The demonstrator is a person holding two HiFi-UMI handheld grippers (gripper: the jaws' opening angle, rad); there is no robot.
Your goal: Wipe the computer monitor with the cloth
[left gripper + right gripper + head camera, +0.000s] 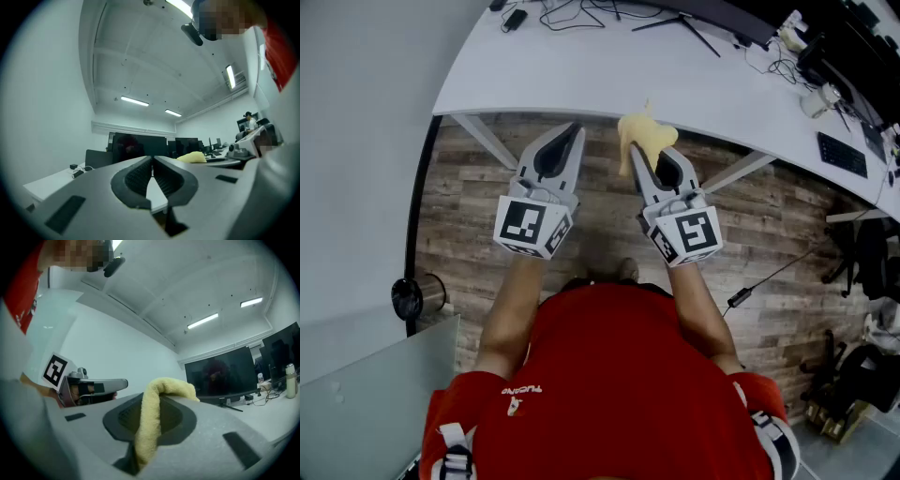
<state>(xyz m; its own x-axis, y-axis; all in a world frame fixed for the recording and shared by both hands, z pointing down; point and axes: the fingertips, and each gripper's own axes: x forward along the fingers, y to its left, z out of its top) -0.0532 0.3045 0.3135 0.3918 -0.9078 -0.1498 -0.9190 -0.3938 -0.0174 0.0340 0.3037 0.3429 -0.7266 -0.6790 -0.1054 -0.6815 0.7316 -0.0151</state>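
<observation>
Left gripper (pixel 152 161): jaws pressed together, nothing between them, held up beside the right one.
Right gripper (pixel 159 397): clamped tight on the cloth (pixel 149 427).
Cloth: yellow, bunched over the jaw tips, up near the desk (pixel 675 80) edge.
Monitor (pixel 219 376): dark screen, standing on the desk ahead, well apart from the cloth.
</observation>
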